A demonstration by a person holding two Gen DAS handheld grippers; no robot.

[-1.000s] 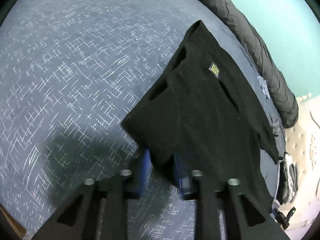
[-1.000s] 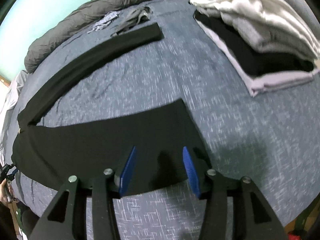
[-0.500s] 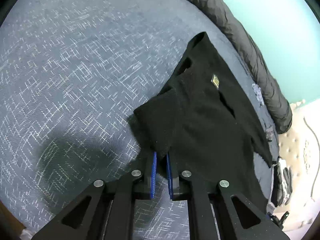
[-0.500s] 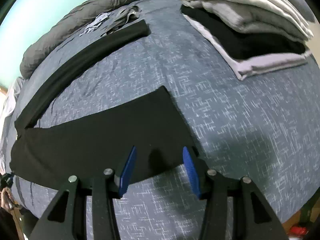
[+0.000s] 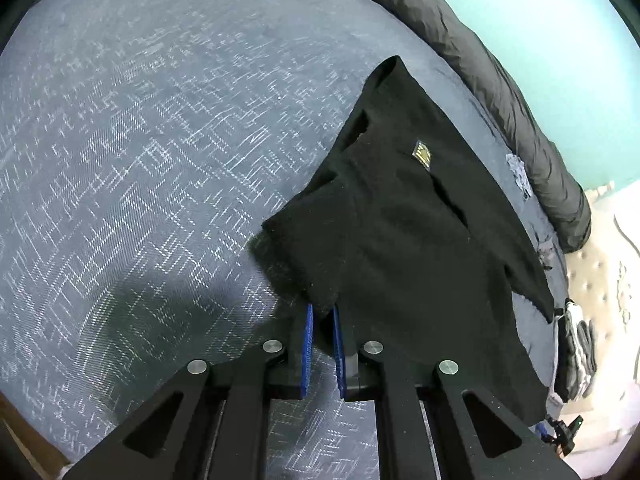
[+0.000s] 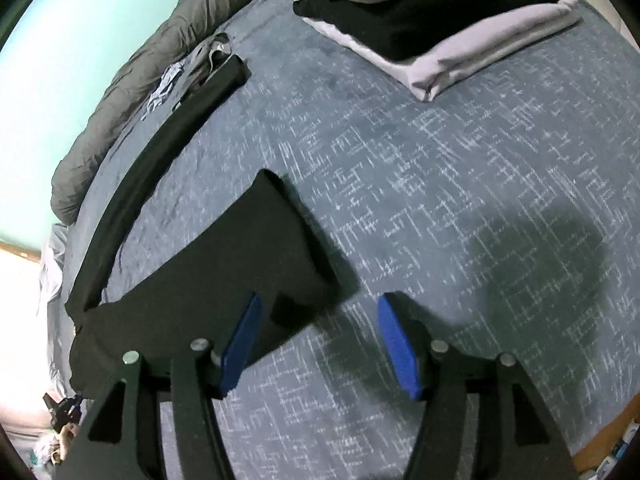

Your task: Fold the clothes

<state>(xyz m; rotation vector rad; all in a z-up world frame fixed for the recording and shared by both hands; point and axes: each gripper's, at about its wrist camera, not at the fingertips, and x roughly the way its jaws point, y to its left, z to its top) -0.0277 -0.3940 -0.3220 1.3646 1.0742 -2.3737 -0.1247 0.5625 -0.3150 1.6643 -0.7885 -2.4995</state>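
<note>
A pair of black trousers (image 5: 420,240) with a small gold label (image 5: 422,155) lies on the blue patterned bed cover (image 5: 140,140). My left gripper (image 5: 322,314) is shut on the near corner of the waistband and lifts it slightly. In the right wrist view the trousers (image 6: 224,272) spread left, one leg stretched to the back (image 6: 160,152). My right gripper (image 6: 320,320) is open above the near leg's hem corner, which lies by the left finger (image 6: 240,340).
A stack of folded clothes (image 6: 440,20) sits at the back right of the bed. A rolled dark grey duvet (image 5: 500,100) runs along the teal wall. Small crumpled garments (image 6: 192,64) lie beside the far trouser leg. The bed edge is close below.
My left gripper closed on the trouser corner and has pulled it up a little. My right gripper stayed open and shifted right, so the hem now lies at its left finger.
</note>
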